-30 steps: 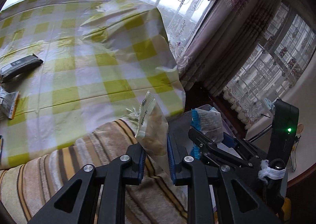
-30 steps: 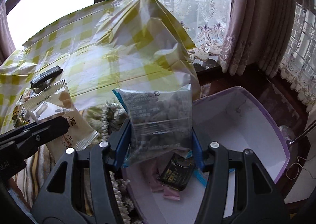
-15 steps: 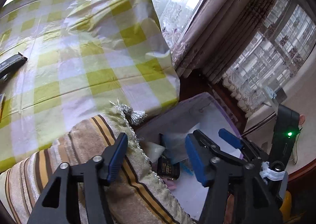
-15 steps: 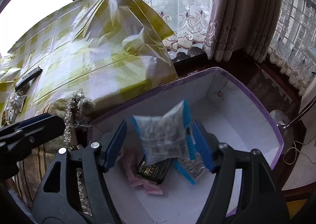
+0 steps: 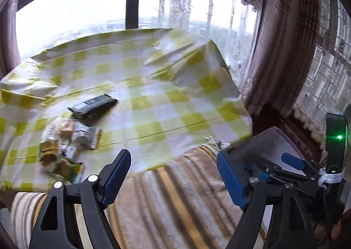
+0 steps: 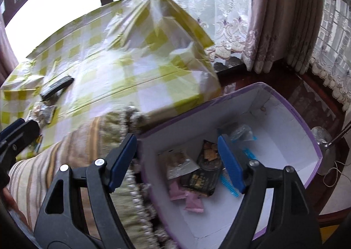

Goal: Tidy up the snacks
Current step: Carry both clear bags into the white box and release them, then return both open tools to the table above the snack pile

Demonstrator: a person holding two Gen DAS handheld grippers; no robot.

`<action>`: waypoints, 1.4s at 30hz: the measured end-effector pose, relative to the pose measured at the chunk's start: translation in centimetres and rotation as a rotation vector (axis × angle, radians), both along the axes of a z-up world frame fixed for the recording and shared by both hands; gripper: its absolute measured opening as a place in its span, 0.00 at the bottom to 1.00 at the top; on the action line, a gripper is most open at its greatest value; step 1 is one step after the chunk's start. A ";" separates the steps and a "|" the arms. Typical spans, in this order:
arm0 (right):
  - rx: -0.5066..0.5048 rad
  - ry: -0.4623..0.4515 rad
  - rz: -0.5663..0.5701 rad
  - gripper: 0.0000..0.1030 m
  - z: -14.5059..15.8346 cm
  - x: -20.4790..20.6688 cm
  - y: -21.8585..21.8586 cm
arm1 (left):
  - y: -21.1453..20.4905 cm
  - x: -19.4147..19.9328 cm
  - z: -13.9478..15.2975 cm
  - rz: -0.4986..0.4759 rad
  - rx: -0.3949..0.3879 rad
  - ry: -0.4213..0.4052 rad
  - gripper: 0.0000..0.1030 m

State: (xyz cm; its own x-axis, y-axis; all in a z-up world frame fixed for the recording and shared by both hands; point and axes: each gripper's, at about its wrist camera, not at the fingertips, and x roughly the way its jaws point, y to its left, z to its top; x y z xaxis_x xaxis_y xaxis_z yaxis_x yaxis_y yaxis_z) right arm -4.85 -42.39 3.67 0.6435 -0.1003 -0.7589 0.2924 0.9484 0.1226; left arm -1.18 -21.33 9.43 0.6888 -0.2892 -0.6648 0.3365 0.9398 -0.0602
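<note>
This is a room in a home, by a large window (image 5: 83,14). Lace curtains (image 6: 228,27) and heavy patterned drapes (image 5: 283,36) hang along the glass. A table wears a yellow checked tablecloth (image 5: 158,104), with a striped fringed cloth (image 5: 175,200) over its near edge.

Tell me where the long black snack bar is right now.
The black bar lies on the checked tablecloth, left of centre in the left wrist view, just beyond the pile of small packets. It is not in the box.
</note>
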 end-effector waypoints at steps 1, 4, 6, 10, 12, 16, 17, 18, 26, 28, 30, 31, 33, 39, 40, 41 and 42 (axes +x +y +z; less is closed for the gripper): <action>-0.001 -0.005 0.019 0.76 0.3 -0.1 0.8 | 1.1 -0.5 0.6 0.026 0.016 -0.038 0.79; -0.002 -0.023 0.069 0.76 0.9 -0.5 2.9 | 3.9 -1.7 1.9 0.090 0.068 -0.142 0.80; -0.006 -0.034 0.091 0.77 1.2 -0.8 4.1 | 5.9 -2.4 2.6 0.091 0.075 -0.180 0.80; -0.016 -0.032 0.115 0.78 1.0 -0.9 5.7 | 9.4 -2.9 2.3 0.105 -0.016 -0.139 0.80; -0.022 -0.031 0.123 0.78 0.7 -0.9 6.3 | 10.5 -2.9 1.3 0.131 -0.021 -0.121 0.80; -0.048 -0.021 0.148 0.81 0.1 -0.3 7.6 | 12.1 -2.2 -0.9 0.168 -0.027 -0.057 0.79; -0.056 -0.014 0.158 0.81 -0.1 0.0 8.0 | 12.5 -2.0 -1.6 0.180 -0.039 -0.033 0.77; -0.064 -0.006 0.167 0.81 -0.3 0.2 8.3 | 13.2 -1.6 -2.1 0.198 -0.058 -0.007 0.74; -0.107 0.007 0.262 0.81 -0.7 2.4 11.3 | 18.2 1.0 -5.5 0.324 -0.186 0.150 0.58; -0.114 0.015 0.293 0.81 -0.9 3.5 12.4 | 18.7 1.9 -6.1 0.335 -0.205 0.174 0.55; -0.121 0.020 0.331 0.81 -1.2 4.6 13.5 | 18.9 2.9 -6.5 0.329 -0.221 0.200 0.53; -0.126 0.023 0.351 0.81 -1.3 5.2 14.0 | 18.9 3.4 -6.7 0.324 -0.232 0.215 0.53; -0.137 0.026 0.381 0.81 -1.4 6.1 14.8 | 19.1 4.3 -7.2 0.324 -0.260 0.243 0.53; -0.167 0.047 0.478 0.81 -2.1 8.8 17.3 | 19.6 6.6 -9.1 0.335 -0.305 0.328 0.51; -0.173 0.050 0.488 0.81 -2.2 9.2 17.6 | 19.7 6.9 -9.3 0.342 -0.313 0.339 0.50; -0.176 0.051 0.494 0.81 -2.3 9.6 17.9 | 19.8 7.3 -9.6 0.348 -0.315 0.350 0.50; -0.176 0.052 0.500 0.81 -2.3 9.9 18.1 | 19.7 7.6 -9.8 0.348 -0.317 0.355 0.50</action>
State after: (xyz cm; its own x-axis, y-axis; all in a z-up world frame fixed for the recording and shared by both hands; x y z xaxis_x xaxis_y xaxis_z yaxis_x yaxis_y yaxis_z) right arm 5.09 -24.27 1.37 0.6075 0.0805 -0.7902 -0.1989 0.9786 -0.0532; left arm 6.41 -1.59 -0.36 0.5297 -0.3085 -0.7901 -0.0803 0.9091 -0.4088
